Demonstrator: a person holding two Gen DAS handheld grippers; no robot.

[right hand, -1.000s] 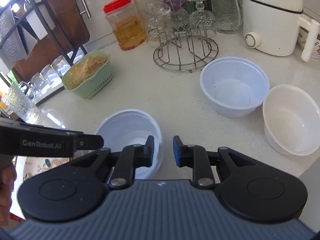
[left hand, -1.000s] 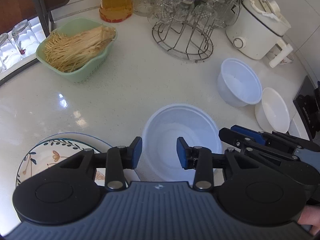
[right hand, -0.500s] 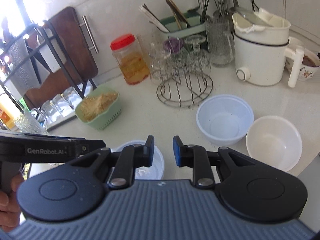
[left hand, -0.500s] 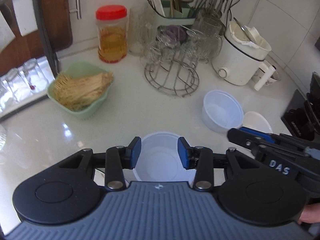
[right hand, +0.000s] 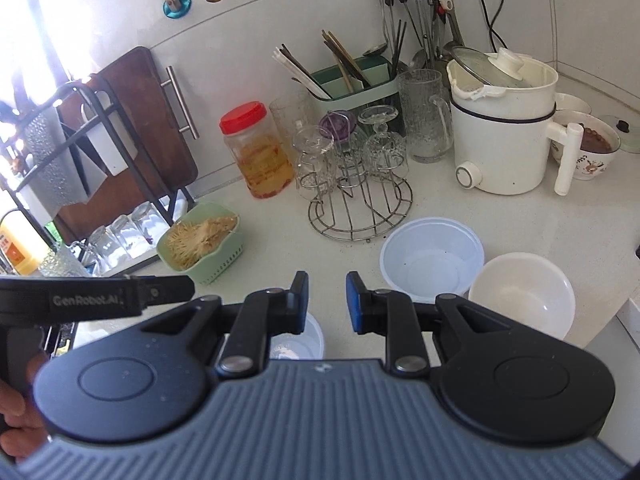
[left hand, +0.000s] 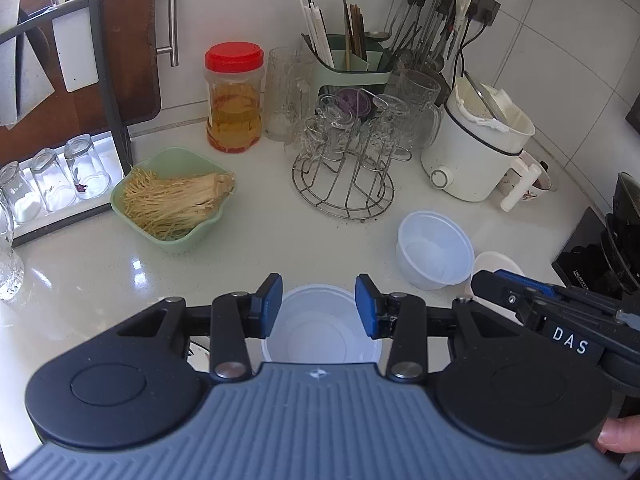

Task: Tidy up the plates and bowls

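Now both grippers sit higher and farther back from the white speckled countertop [left hand: 328,236] than a second ago, so the utensil wall has come into view and the bowls look smaller. The left gripper [left hand: 316,304] hangs spread and empty above the translucent white plastic bowl [left hand: 320,332] nearest the person. The right gripper [right hand: 327,300] is likewise parted, pinching nothing. A second translucent plastic bowl [right hand: 430,260] stands near the wire glass rack [right hand: 360,216], touching or just beside an opaque white bowl [right hand: 520,296]. No bowl is nested yet, so the retreat reads as a pause, with stacking still ahead.
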